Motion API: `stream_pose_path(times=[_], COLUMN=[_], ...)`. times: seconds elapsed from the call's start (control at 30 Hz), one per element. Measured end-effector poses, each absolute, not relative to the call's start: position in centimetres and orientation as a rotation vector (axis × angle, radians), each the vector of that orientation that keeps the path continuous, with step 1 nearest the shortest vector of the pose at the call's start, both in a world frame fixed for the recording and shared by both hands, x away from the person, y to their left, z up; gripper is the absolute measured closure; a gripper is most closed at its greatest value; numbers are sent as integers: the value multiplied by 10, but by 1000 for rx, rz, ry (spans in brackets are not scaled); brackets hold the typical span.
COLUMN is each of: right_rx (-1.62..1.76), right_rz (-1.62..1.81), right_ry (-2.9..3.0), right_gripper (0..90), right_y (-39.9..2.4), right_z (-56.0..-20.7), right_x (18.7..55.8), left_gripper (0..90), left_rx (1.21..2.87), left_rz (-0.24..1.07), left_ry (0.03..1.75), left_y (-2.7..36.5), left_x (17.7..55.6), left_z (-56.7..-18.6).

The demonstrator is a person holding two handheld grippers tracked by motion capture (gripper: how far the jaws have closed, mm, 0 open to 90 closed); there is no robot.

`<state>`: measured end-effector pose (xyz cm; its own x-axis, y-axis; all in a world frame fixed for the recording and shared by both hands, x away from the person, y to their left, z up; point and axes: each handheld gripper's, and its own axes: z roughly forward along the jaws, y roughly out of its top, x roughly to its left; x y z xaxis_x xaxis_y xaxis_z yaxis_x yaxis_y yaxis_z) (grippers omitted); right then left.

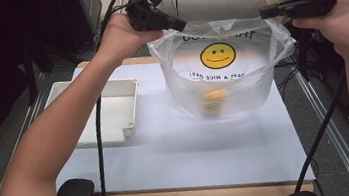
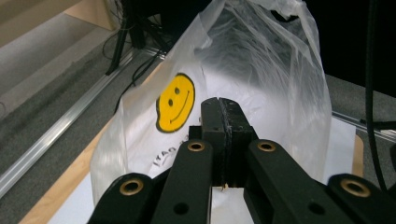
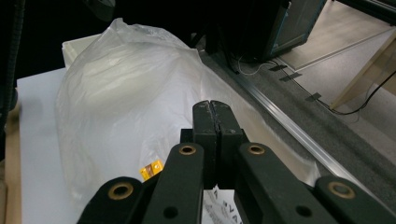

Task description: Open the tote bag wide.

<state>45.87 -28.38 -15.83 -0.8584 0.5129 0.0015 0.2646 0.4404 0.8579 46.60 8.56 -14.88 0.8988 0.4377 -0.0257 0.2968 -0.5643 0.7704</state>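
The table (image 1: 169, 154), covered in a white sheet, carries the work; on its left part sits a shallow white tray (image 1: 108, 111), which looks bare inside and takes no part at this moment; well to its right, over the far middle of the sheet, hangs the clear plastic bag (image 1: 219, 72) with a yellow smiley face printed on it.

The bag is held up by its two top edges, mouth spread wide toward the high view; its bottom seems lifted clear of the sheet, or at most just brushing it (the blur there makes that hard to tell). The left hand-held gripper (image 1: 178, 25) has its jaws pressed together on the film at the bag's left rim, and its own view shows the pads meeting with the bag stretching away past them; the right hand-held gripper (image 1: 265, 13) is clamped likewise on the right rim, jaws flat against each other with film running out from under them.

Inside, at the bottom, lies a small orange-yellow item (image 1: 213, 98), blurred in the high view; the right gripper view shows a little yellow corner of it through the film.

As a judgement: the loading looks done, since the item is already in the bag and both rims are gripped; what remains is probably carrying the bag off or setting it down and letting go.
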Motion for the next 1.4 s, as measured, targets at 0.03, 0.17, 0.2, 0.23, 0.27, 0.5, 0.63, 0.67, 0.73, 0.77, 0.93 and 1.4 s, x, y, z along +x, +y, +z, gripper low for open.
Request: stream_pose_path(times=[0.03, 0.17, 0.2, 0.23, 0.27, 0.5, 0.63, 0.67, 0.73, 0.77, 0.93, 1.4], right_rx=[662, 669, 671, 670, 667, 676, 713, 720, 729, 739, 766, 840], right_rz=[1376, 1354, 1354, 1358, 1366, 1295, 1285, 1285, 1276, 1277, 1238, 1214], right_ry=[2440, 2464, 2466, 2465, 2466, 2447, 2463, 2463, 2457, 2460, 2479, 2464], right_gripper=[900, 900, 900, 900, 900, 900, 900, 900, 900, 900, 900, 900], right_y=[-278, -258, -253, -249, -246, -228, -228, -228, -230, -230, -229, -228], right_z=[-157, -154, -155, -155, -156, -175, -193, -198, -207, -211, -231, -267], right_x=[462, 474, 477, 480, 482, 494, 497, 497, 496, 495, 494, 487], left_gripper=[900, 900, 900, 900, 900, 900, 900, 900, 900, 900, 896, 900], left_rx=[2214, 2220, 2216, 2219, 2220, 2219, 2227, 2233, 2241, 2240, 2238, 2225], left_rz=[215, 240, 239, 236, 240, 237, 191, 188, 185, 178, 179, 192], left_ry=[519, 523, 527, 535, 545, 595, 640, 642, 646, 650, 669, 714], left_y=[81, 61, 56, 52, 47, 30, 26, 25, 25, 25, 26, 31], left_x=[469, 479, 481, 484, 486, 503, 510, 510, 510, 510, 510, 506], left_z=[-148, -145, -145, -145, -146, -166, -192, -197, -207, -211, -228, -274])
